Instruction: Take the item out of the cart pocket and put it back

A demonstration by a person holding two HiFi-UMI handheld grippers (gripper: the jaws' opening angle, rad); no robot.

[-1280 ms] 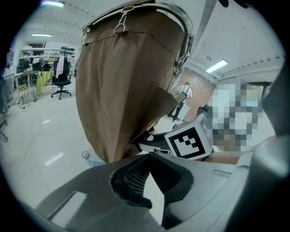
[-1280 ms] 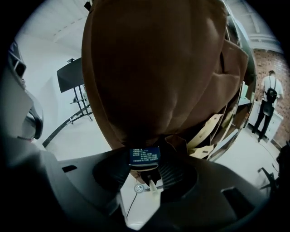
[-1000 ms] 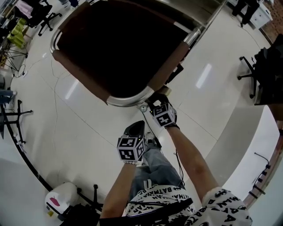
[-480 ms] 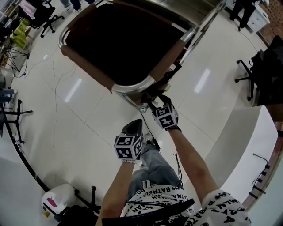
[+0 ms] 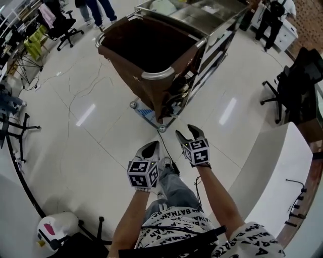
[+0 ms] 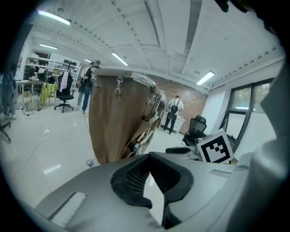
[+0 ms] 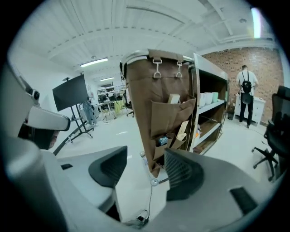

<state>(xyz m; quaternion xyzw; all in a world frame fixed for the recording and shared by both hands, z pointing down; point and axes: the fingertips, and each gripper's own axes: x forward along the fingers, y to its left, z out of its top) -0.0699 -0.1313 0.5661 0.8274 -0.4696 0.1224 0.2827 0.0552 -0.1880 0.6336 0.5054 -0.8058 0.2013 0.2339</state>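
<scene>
The steel cart (image 5: pixel 202 20) with its brown bag (image 5: pixel 151 55) stands ahead of me on the floor. In the right gripper view the bag's side pockets (image 7: pixel 168 118) hold a small box (image 7: pixel 174 99), a tan piece (image 7: pixel 182 130) and a blue item (image 7: pixel 161 141). My right gripper (image 5: pixel 189 133) (image 7: pixel 145 170) is open and empty, pointing at the pockets from a short way back. My left gripper (image 5: pixel 151 149) (image 6: pixel 152 181) hangs lower at my left with its jaws together and nothing in them. The cart's pocket side (image 6: pixel 142 131) shows beyond it.
Office chairs (image 5: pixel 280 90) (image 5: pixel 65 25) stand right and far left. A white counter (image 5: pixel 282 166) runs along my right. A thin cable (image 5: pixel 166 146) trails from the cart to my feet. People stand at the back (image 5: pixel 98 10) (image 7: pixel 246 93). A screen on a stand (image 7: pixel 70 93) is left.
Both grippers have drawn back from the cart, which now sits farther off. The right gripper left the bag's pocket side and its jaws spread wide.
</scene>
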